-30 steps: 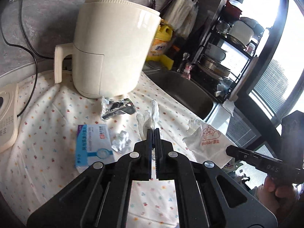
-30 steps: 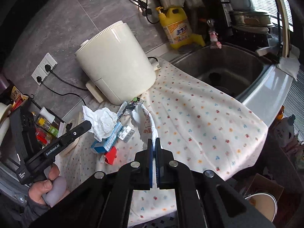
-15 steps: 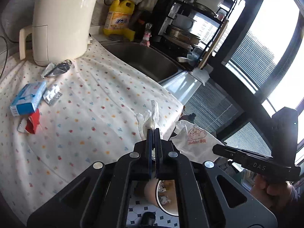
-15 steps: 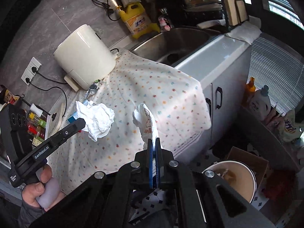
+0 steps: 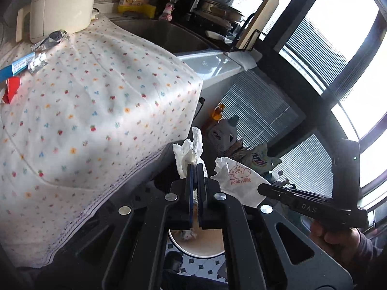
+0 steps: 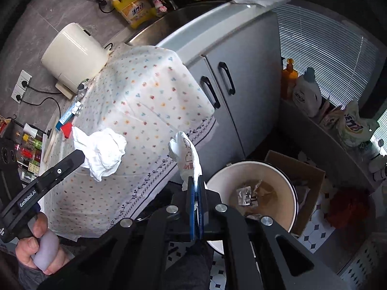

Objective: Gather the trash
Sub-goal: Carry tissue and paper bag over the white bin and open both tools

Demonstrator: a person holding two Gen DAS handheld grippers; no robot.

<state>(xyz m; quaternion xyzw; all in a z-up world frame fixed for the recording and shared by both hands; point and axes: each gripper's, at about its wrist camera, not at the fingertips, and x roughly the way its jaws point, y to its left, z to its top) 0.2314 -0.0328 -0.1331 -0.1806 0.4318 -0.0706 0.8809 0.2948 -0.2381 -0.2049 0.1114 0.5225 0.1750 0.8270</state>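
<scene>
Both jaws are clamped shut on trash: my left gripper (image 5: 195, 169) pinches a crumpled tissue (image 5: 189, 151), my right gripper (image 6: 196, 184) a printed paper wrapper (image 6: 187, 159). Below and just ahead of the jaws sits the bin (image 6: 289, 188), some scraps already inside. I judge each piece should hang squarely over the opening before I let go, since light paper could drift onto the tiled floor (image 6: 312, 235). More trash waits far back on the worktop (image 5: 79, 111).
</scene>
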